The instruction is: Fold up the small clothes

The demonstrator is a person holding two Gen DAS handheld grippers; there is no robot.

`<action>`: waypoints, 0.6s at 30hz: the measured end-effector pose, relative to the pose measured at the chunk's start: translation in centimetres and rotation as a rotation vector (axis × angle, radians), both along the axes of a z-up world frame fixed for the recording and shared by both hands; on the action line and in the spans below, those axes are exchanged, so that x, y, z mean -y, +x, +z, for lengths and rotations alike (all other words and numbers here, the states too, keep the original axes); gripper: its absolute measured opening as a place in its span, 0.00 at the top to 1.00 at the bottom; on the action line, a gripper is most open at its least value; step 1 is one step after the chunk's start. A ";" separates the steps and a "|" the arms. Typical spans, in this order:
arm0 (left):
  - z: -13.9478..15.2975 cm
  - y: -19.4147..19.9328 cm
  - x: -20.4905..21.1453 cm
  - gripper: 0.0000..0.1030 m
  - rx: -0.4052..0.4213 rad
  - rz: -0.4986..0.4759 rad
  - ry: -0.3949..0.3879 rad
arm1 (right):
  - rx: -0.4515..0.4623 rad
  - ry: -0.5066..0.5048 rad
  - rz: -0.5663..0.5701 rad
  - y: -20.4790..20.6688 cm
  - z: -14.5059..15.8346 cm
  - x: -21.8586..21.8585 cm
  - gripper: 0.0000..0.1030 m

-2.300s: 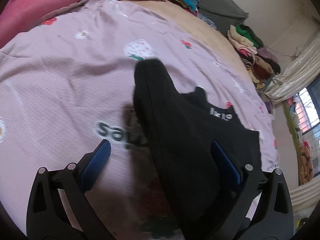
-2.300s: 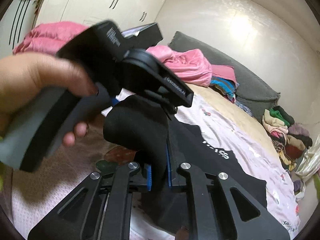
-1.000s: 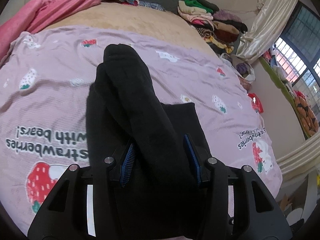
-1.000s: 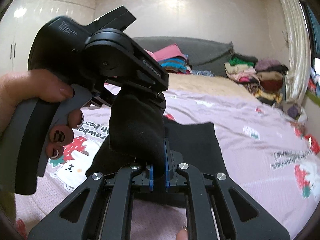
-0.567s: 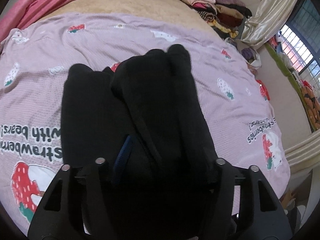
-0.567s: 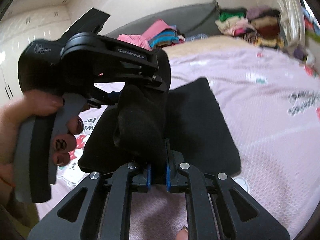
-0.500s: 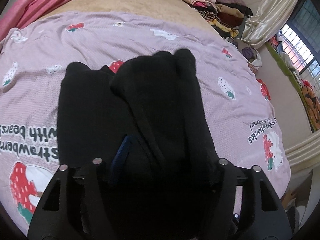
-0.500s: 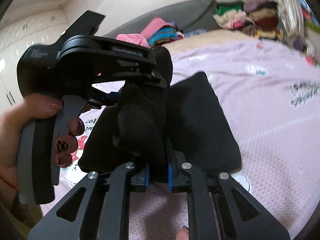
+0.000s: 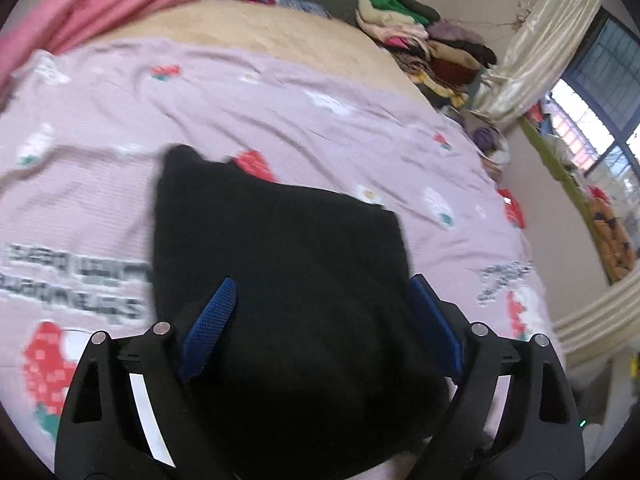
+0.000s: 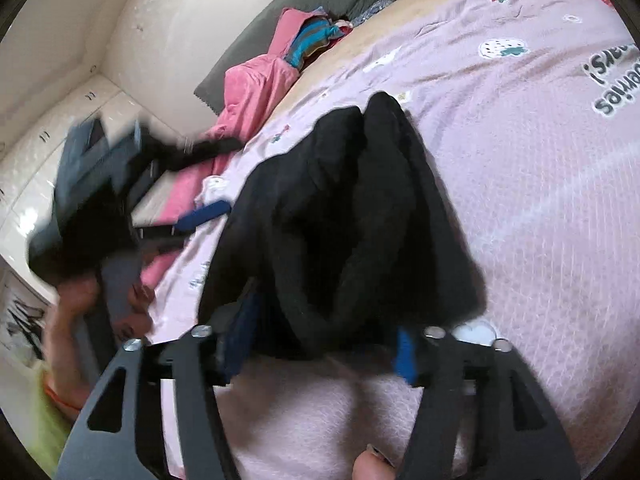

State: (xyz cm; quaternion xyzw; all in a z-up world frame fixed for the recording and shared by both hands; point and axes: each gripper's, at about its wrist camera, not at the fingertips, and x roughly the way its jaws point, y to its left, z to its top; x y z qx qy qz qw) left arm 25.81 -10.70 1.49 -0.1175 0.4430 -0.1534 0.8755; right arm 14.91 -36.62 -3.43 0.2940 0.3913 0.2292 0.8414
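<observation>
The left gripper (image 9: pixel 316 328) is seen at the bottom of the left wrist view with its jaws spread wide, the blue pads (image 9: pixel 208 326) standing apart on either side of the black garment (image 9: pixel 280 280); nothing is pinched between them. The garment is laid as a folded, roughly square dark block in the centre of that frame, on the pink strawberry-print bedsheet (image 9: pixel 280 96). Its near edge is hidden under the gripper body.

In the right wrist view the right gripper (image 10: pixel 320 344) is shown at the lower centre, its jaws likewise parted, with one blue pad at each side of the garment's near edge. The black garment (image 10: pixel 360 220) is seen bunched in thick folds in the middle of the frame, resting on the bedsheet (image 10: pixel 540 200). Whether the pads touch the cloth cannot be told. The left gripper (image 10: pixel 132 184) is blurred at the left of this frame, held in a hand (image 10: pixel 76 312) at the lower left.

A pink blanket (image 9: pixel 100 4) is heaped at the upper left of the left wrist view, and piled clothes (image 9: pixel 432 48) are stacked at the upper right, beside a cream curtain (image 9: pixel 536 40) and a window (image 9: pixel 600 128).
</observation>
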 end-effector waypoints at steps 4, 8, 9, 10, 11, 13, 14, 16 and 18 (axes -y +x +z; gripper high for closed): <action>-0.6 -1.5 -2.3 0.22 0.028 0.050 0.051 | -0.033 -0.066 0.055 2.9 1.5 -0.1 0.33; -1.8 -2.3 -3.4 0.22 0.020 0.057 0.098 | -0.071 -0.085 0.075 6.3 1.8 0.0 0.32; -2.0 -2.4 -3.4 0.22 0.018 0.056 0.107 | -0.084 -0.085 0.079 7.2 1.8 0.1 0.32; -2.2 -2.5 -3.5 0.22 0.015 0.052 0.109 | -0.089 -0.085 0.093 7.8 1.8 0.0 0.32; -2.4 -2.6 -3.6 0.22 0.012 0.048 0.106 | -0.093 -0.092 0.110 8.8 1.8 0.0 0.33; -2.8 -2.7 -3.7 0.22 0.003 0.043 0.109 | -0.090 -0.105 0.118 9.7 1.8 -0.1 0.35; -2.9 -2.6 -3.6 0.22 0.001 0.037 0.108 | -0.088 -0.107 0.134 10.5 1.8 -0.3 0.38; -3.3 -2.6 -3.3 0.22 -0.005 0.031 0.117 | -0.087 -0.154 0.160 11.6 1.6 -0.9 0.47; -3.4 -2.5 -3.2 0.22 -0.008 0.026 0.120 | -0.063 -0.186 0.167 11.8 1.8 -1.4 0.82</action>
